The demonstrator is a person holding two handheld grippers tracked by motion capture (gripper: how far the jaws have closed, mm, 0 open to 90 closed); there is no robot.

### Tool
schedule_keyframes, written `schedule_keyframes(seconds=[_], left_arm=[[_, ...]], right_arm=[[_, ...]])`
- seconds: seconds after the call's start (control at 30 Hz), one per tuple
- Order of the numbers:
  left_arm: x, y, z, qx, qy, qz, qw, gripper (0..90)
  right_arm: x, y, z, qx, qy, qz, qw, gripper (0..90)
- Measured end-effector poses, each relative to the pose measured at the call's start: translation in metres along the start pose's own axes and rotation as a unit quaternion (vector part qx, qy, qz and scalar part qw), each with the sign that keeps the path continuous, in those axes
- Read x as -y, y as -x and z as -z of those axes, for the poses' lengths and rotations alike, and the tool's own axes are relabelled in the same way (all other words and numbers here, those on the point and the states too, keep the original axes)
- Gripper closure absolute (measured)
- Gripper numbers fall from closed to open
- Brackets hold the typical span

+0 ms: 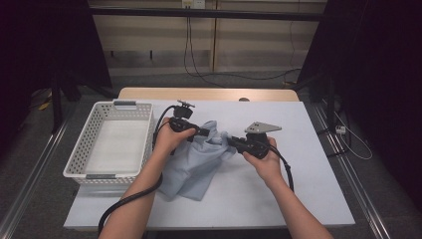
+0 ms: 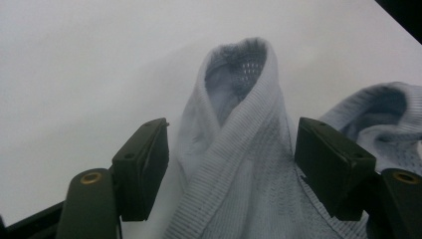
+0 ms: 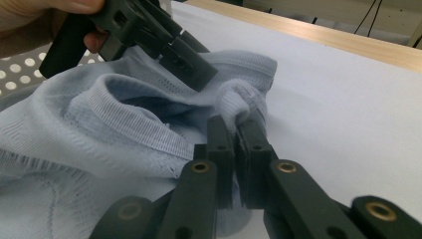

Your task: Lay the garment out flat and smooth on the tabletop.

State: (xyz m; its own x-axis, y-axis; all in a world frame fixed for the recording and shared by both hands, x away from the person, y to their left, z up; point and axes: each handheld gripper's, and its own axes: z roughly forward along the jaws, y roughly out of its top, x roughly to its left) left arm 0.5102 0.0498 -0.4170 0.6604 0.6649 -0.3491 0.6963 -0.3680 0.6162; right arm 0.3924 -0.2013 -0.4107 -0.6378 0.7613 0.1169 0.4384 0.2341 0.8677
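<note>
Your forearms enter from the bottom of the frame with no sleeves on them. Your left gripper (image 1: 201,132) is black, with a thick black cable looping to lower left. Your right gripper (image 1: 230,141) carries a grey three-cornered plate; brass-coloured rivets dot its black jaw arms.

We saw a pale worktop (image 1: 308,189) with a wooden strip along its far edge. A white perforated basket (image 1: 84,149) sat at its left edge. Just beside the basket, near the middle, lay a crumpled light-blue knit garment (image 1: 191,172).
</note>
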Motion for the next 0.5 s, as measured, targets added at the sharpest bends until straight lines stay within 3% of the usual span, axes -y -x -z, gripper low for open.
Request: schedule_keyframes(seconds=[0.13,0.3,0.5], left_arm=[[0.002,-0.002,-0.006,0.002,-0.014,-0.001,0.9999,32.2],[0.009,-0.001,-0.015,0.018,-0.039,0.011,0.999,57.6],[0.012,0.003,-0.017,0.031,-0.052,0.007,0.9981,79.0]], right_arm=[[0.0,0.0,0.0,0.0,0.0,-0.001,1.0,86.8],[0.002,0.001,-0.001,0.0,-0.007,-0.006,1.0,86.8],[0.003,0.002,0.0,-0.001,-0.008,-0.011,0.9999,86.8]])
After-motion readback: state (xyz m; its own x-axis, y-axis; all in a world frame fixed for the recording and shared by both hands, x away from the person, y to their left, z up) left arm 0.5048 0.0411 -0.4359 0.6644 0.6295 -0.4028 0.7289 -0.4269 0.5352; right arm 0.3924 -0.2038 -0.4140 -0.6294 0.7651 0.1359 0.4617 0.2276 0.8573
